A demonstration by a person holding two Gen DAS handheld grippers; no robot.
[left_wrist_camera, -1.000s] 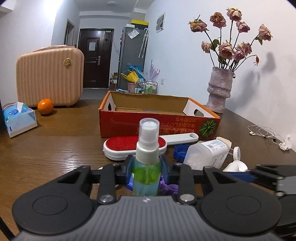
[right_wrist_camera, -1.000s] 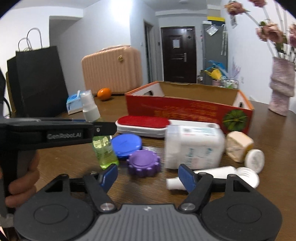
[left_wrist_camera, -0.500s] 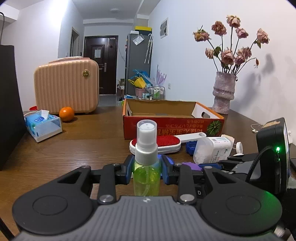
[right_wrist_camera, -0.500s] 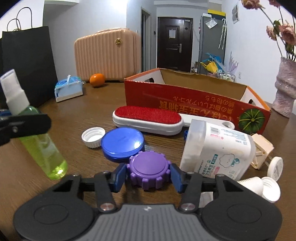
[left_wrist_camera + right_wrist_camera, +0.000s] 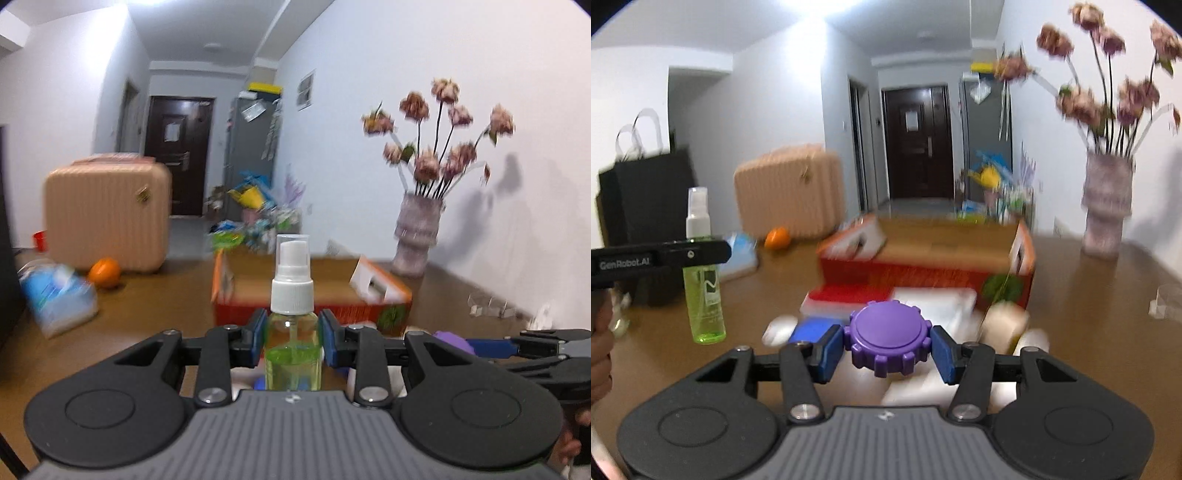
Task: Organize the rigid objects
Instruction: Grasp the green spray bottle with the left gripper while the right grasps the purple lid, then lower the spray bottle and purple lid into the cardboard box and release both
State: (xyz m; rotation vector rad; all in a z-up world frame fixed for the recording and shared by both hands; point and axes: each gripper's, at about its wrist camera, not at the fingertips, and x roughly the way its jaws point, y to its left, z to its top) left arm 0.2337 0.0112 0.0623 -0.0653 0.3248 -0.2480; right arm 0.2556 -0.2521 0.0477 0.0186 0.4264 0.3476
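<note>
My left gripper [image 5: 291, 338] is shut on a small green spray bottle [image 5: 292, 332] with a white cap, held upright above the table; the bottle also shows at the left of the right wrist view [image 5: 701, 280]. My right gripper [image 5: 886, 347] is shut on a purple toothed lid [image 5: 888, 341], lifted above the table; the lid peeks out in the left wrist view [image 5: 452, 341]. The open orange cardboard box [image 5: 923, 269] stands just beyond both grippers, also in the left wrist view [image 5: 384, 295].
On the wooden table [image 5: 1100, 332] below lie a red lint brush [image 5: 849, 295], a blue lid [image 5: 809, 328], a white bottle and caps, all blurred. A vase of dried flowers [image 5: 417, 236], pink case [image 5: 107, 218], orange [image 5: 105, 273], tissue pack [image 5: 55, 295] and black bag [image 5: 642, 192] stand around.
My right gripper closed on the purple lid and lifted it off the table. My left gripper rose with the spray bottle. Both views are now blurred by motion.
</note>
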